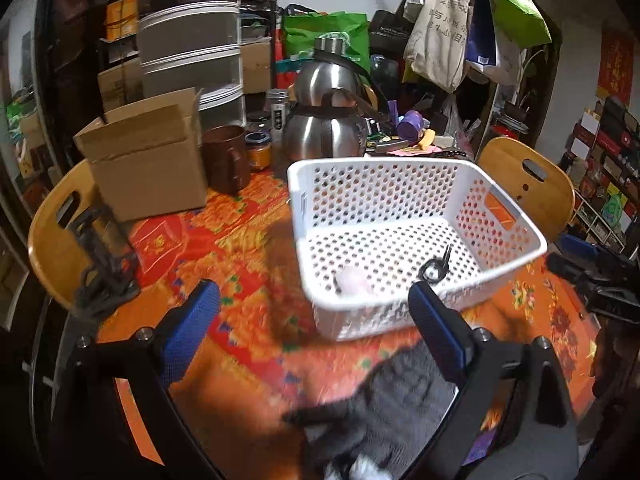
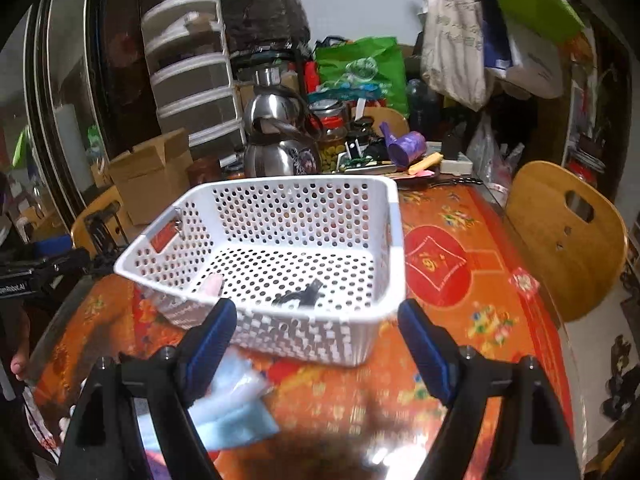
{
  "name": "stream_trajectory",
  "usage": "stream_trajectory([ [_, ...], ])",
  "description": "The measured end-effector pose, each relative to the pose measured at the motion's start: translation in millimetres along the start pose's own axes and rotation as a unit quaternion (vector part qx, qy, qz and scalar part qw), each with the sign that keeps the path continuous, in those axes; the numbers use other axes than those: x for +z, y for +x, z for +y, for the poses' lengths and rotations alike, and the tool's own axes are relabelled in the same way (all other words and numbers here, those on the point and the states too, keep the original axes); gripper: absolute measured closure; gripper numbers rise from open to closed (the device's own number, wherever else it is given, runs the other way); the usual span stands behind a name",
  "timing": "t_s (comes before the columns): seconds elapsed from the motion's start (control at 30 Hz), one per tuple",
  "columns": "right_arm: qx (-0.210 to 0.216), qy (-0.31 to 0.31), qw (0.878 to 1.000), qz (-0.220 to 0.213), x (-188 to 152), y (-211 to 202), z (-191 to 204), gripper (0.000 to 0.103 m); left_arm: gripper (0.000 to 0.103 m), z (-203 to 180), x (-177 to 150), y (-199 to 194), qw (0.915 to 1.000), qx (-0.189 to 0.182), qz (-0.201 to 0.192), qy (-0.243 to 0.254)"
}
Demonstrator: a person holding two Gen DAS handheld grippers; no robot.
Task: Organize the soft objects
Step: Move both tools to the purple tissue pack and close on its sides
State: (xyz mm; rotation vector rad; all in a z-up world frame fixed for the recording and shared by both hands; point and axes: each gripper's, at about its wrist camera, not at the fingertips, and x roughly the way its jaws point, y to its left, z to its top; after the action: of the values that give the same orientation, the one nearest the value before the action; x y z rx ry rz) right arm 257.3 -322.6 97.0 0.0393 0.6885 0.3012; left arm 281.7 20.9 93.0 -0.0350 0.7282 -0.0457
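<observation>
While blurred, grey cloth (image 1: pixel 400 396) lies crumpled | blue cloth (image 2: pixel 236 412) folded flat

The dark grey knitted cloth (image 1: pixel 400 404) is blurred and cut by the bottom edge. The pale pink soft object (image 1: pixel 354 282) inside the white perforated plastic basket (image 1: pixel 400 168) is too blurred to identify.
</observation>
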Motion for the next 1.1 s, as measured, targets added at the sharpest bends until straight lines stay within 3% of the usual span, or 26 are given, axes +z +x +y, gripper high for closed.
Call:
stream_trajectory([
  [0.1, 0.007, 0.005, 1.000, -0.025, -23.2, -31.9, 4.0, 0.020, 0.009, 5.7, -27.5, -35.1, 0.9995, 0.004, -0.030, -0.005],
  [0.27, 0.015, -0.004, 0.999, -0.051, -81.5, -81.8, 20.9, 0.020, 0.009, -2.3, -105.2, -97.9, 0.9970, 0.004, -0.078, -0.006],
  [0.47, 0.050, -0.016, 0.997, -0.055, -154.3, -111.9, 47.4, 0.020, 0.009, -30.0, -200.5, -136.1, 0.9961, -0.014, -0.087, -0.004],
  [0.6, 0.063, -0.011, 0.996, -0.057, -192.9, -126.9, 59.5, 0.020, 0.009, -44.4, -242.4, -145.6, 0.9963, -0.025, -0.082, 0.002],
  [0.83, 0.073, -0.022, 0.996, -0.050, -210.8, -129.2, 67.0, 0.021, 0.013, -63.7, -268.4, -142.9, 0.9967, -0.047, -0.066, 0.007],
  [1.0, 0.085, -0.034, 0.995, -0.043, -212.8, -121.9, 70.7, 0.031, 0.014, -81.8, -269.6, -143.0, 0.9957, -0.055, -0.069, 0.028],
  [1.03, 0.089, -0.035, 0.995, -0.039, -213.2, -119.0, 71.0, 0.033, 0.016, -84.9, -269.1, -140.7, 0.9956, -0.059, -0.066, 0.031],
  [1.1, 0.104, -0.035, 0.993, -0.030, -212.8, -112.9, 71.8, 0.044, 0.031, -90.3, -270.9, -133.8, 0.9958, -0.061, -0.058, 0.035],
])
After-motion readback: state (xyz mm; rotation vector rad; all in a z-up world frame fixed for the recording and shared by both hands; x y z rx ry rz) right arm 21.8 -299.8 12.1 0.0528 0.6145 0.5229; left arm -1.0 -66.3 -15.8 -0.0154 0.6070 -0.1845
